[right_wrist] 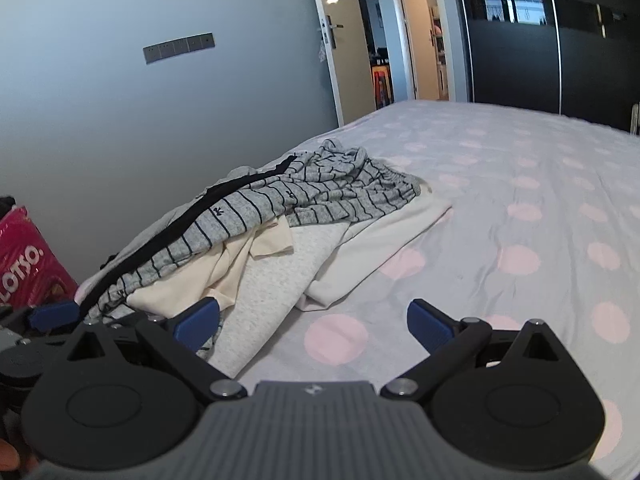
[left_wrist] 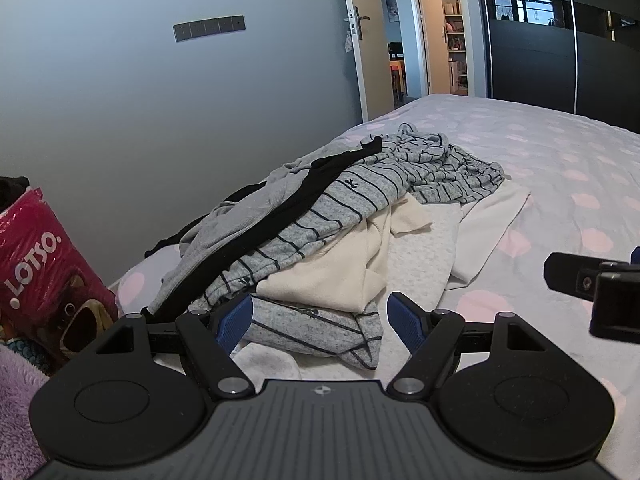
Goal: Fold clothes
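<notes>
A heap of clothes lies on the bed: a grey garment with dark stripes (left_wrist: 360, 196) (right_wrist: 240, 212) on top, a black piece (left_wrist: 288, 208) across it, cream cloth (left_wrist: 332, 276) (right_wrist: 224, 268) and white cloth (left_wrist: 492, 216) (right_wrist: 372, 240) beneath. My left gripper (left_wrist: 320, 322) is open, its blue pads either side of a striped grey end (left_wrist: 316, 332) without touching it. My right gripper (right_wrist: 314, 322) is open over the bedsheet just right of the pile, holding nothing. Part of the right gripper (left_wrist: 600, 284) shows at the right edge of the left wrist view.
The bed has a pale sheet with pink dots (right_wrist: 520, 260), wide and bare to the right. A pink "LOTSO" package (left_wrist: 44, 276) stands at the left. A grey wall, an open door (left_wrist: 360, 40) and a dark wardrobe (left_wrist: 560, 40) lie beyond.
</notes>
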